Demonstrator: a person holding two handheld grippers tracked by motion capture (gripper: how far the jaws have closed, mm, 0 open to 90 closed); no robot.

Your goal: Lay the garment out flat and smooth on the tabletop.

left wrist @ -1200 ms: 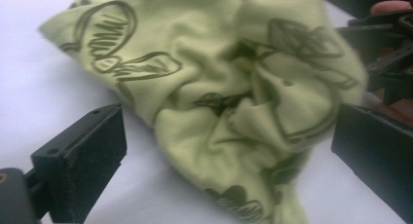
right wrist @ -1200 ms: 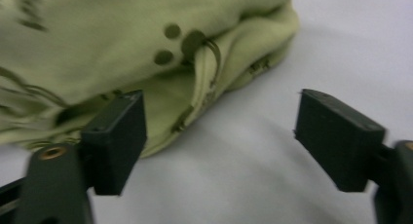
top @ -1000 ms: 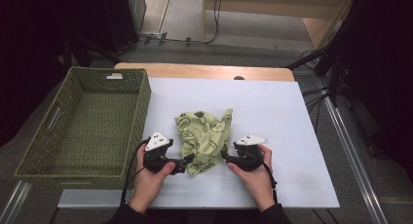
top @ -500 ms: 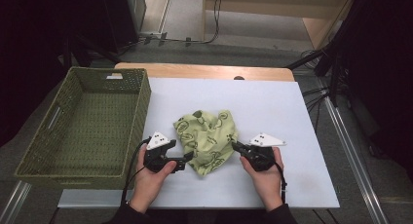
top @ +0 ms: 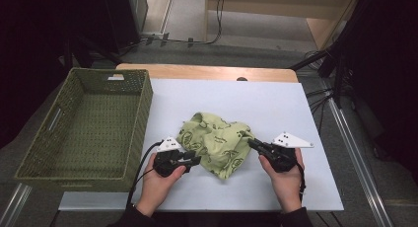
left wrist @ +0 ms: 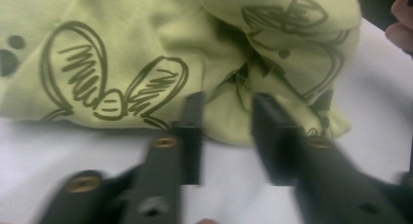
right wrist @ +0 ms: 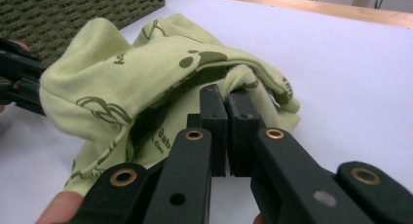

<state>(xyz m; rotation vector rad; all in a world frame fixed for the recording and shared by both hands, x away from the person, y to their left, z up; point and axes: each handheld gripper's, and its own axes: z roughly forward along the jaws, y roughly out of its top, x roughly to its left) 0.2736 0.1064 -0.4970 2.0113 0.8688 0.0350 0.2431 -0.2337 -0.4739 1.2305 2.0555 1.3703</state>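
Note:
A crumpled light-green cloth (top: 217, 143) with dark printed drawings lies on the white table top (top: 276, 98). My left gripper (top: 194, 158) is at the cloth's left front edge. In the left gripper view its jaws (left wrist: 226, 117) have just been closing; a gap still shows between them, with a fold of the cloth (left wrist: 146, 39) between the tips. My right gripper (top: 251, 143) is shut on the cloth's right edge. In the right gripper view its jaws (right wrist: 226, 100) meet on a hem of the cloth (right wrist: 146, 83) and lift it slightly.
A green woven basket (top: 143, 113) stands empty at the table's left side, close to my left hand. The table's wooden far edge (top: 207, 71) lies beyond the cloth. Cables and dark equipment lie on the floor past the table.
My right gripper has moved right and a little up with the cloth's edge, stretching the cloth wider. The left hand has stayed in place at the cloth's left edge.

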